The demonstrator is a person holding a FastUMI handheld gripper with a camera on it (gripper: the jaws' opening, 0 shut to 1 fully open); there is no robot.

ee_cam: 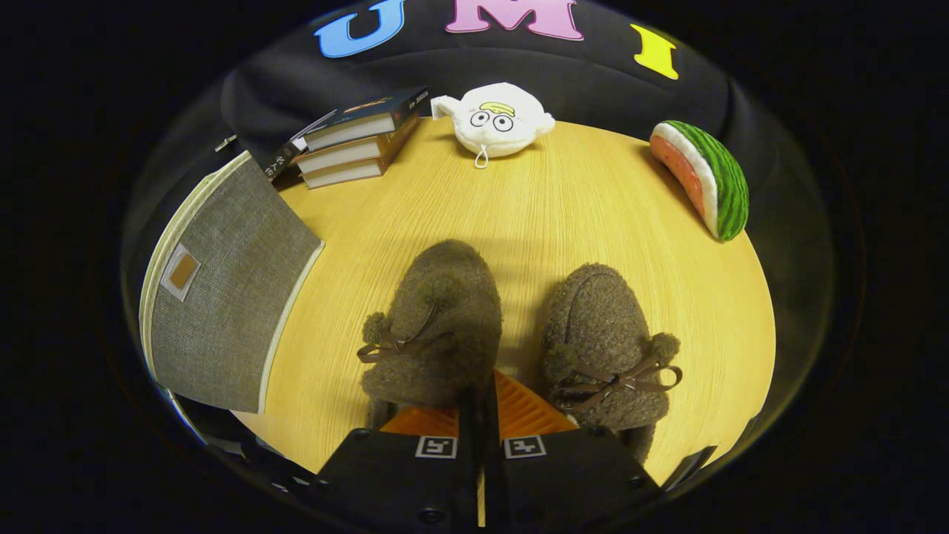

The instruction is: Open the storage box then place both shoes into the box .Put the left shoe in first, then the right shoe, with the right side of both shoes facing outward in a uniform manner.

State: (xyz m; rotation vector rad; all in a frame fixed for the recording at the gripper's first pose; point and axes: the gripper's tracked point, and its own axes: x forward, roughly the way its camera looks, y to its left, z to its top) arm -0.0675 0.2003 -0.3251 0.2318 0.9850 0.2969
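Your gripper [480,411] has its jaws drawn together with only a thin slit between them and nothing held; they sit low over the gap between the two shoes. Take the storage box [222,285] as your landmark: it stands on the worktop [563,215] with its fabric lid closed, and the nearer shoe [437,326] lies just to the right of it, the farther shoe [604,348] beyond that, both with toes pointing away from you. The books [352,141] are behind the box, the white plush [498,119] and watermelon slice [704,178] well off to its right.

The shoes look fleecy, light and soft, so they will likely squash and sag in a pinch; I would grip the firmer collar or heel edge, not the bow or pompoms. The lid looks stiff-panelled fabric; its pale piped edge facing the shoes seems the best place to lift first.
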